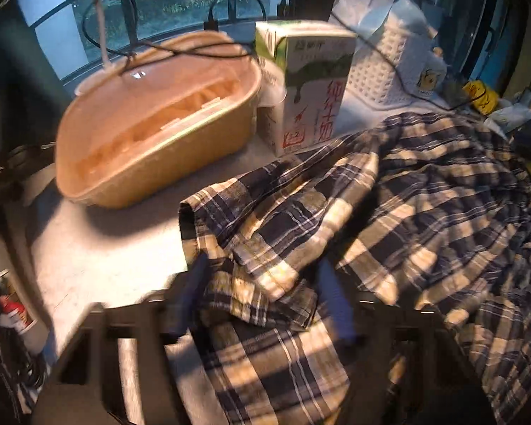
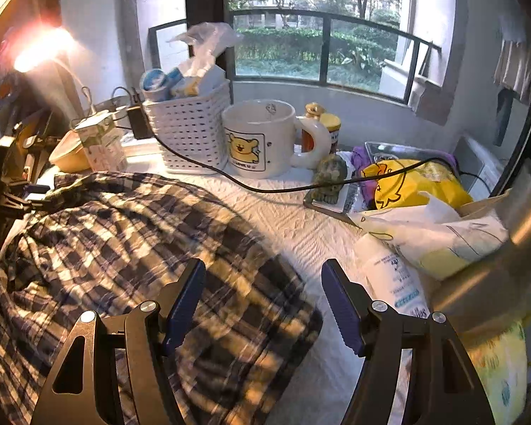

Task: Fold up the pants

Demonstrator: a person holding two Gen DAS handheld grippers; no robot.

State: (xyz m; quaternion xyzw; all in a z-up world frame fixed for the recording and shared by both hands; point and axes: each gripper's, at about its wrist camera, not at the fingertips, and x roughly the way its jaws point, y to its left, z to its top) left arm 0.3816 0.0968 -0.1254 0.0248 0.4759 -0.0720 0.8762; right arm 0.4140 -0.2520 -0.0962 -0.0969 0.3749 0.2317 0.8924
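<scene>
The plaid pants [image 1: 424,194] lie crumpled on the white table cover, dark blue and cream checks. In the left wrist view a folded edge of them bunches up between the blurred blue fingers [image 1: 196,283] of my left gripper [image 1: 265,283]. Its jaws stand apart and the pads do not visibly press the cloth. In the right wrist view the pants [image 2: 124,230] fill the left half. My right gripper [image 2: 263,276] hovers open over their right edge, one finger above the fabric, the other above the bare table cover [image 2: 301,226]. Nothing is held in it.
A tan lidded container [image 1: 152,124] and a milk carton [image 1: 311,85] stand just behind the pants. Further along are a white basket [image 2: 191,131], a bear mug [image 2: 262,138], a black cable [image 2: 265,187], a yellow bag [image 2: 417,184] and a white bottle [image 2: 393,279].
</scene>
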